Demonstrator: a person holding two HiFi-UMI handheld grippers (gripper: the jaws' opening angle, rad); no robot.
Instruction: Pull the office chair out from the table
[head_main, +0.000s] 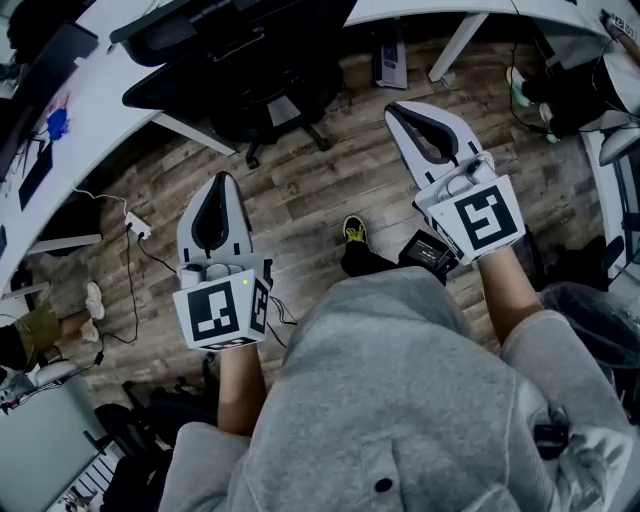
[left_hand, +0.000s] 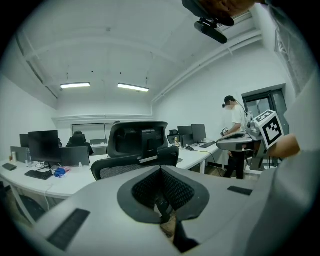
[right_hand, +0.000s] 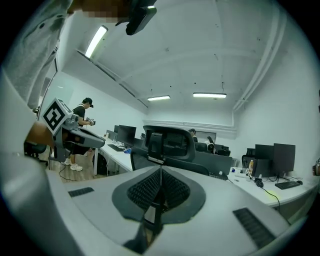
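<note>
Head view: left gripper (head_main: 222, 180) and right gripper (head_main: 396, 108), jaws closed and empty, aim at the office chair (head_main: 265, 95) at upper centre, probably to reach it.

No words, brands or numbers are legible; only square black-and-white markers on the left cube (head_main: 215, 310) and right cube (head_main: 487, 221).

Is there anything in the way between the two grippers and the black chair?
Nothing visible does. Only bare wooden floor lies between the office chair and the left hand-held gripper and the right hand-held gripper, both shut and empty. A white power strip lies off to the left, outside that path.
</note>
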